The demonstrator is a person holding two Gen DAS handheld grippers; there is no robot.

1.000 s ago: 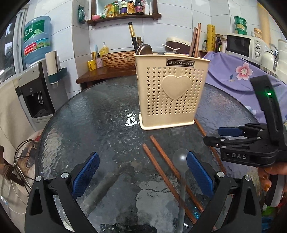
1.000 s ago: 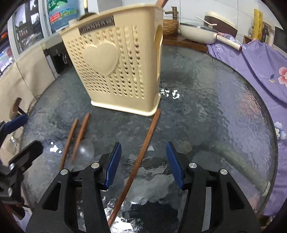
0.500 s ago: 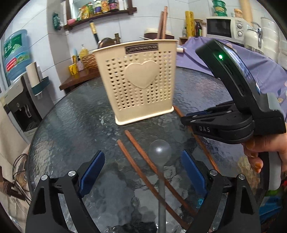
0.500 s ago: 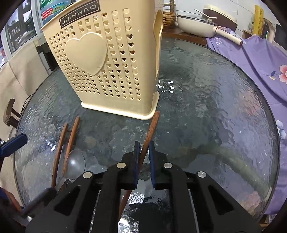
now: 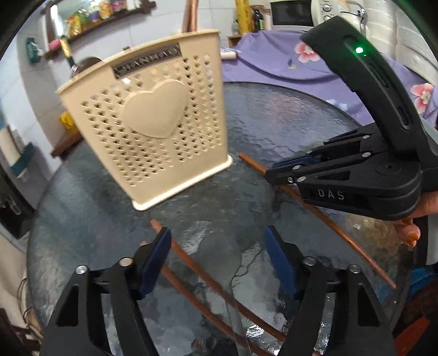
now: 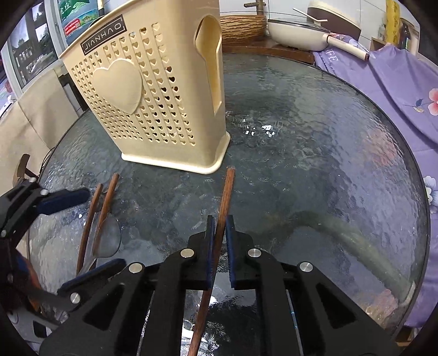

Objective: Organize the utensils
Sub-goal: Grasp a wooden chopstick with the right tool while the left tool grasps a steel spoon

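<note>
A cream perforated utensil basket (image 5: 153, 128) with a heart stands on the round glass table (image 5: 273, 115); it also shows in the right wrist view (image 6: 153, 104). My right gripper (image 6: 218, 232) is shut on a single brown chopstick (image 6: 225, 197) beside the basket's corner; the same gripper (image 5: 284, 171) shows from the side in the left wrist view. My left gripper (image 5: 217, 260) is open, its fingers either side of a clear spoon (image 5: 221, 254) that lies over two more chopsticks (image 5: 191, 263). The spoon (image 6: 108, 237) and the pair (image 6: 93, 208) also show at left in the right wrist view.
Chopsticks and a ladle stand inside the basket (image 5: 189, 16). A purple flowered cloth (image 6: 383, 76) covers the counter behind the table, with a pan (image 6: 301, 30) and a wicker basket (image 6: 243, 24). The table edge curves close on the right (image 6: 421, 191).
My right gripper has shut on the single chopstick. My left gripper has moved forward over the spoon and its jaws have narrowed, still open.
</note>
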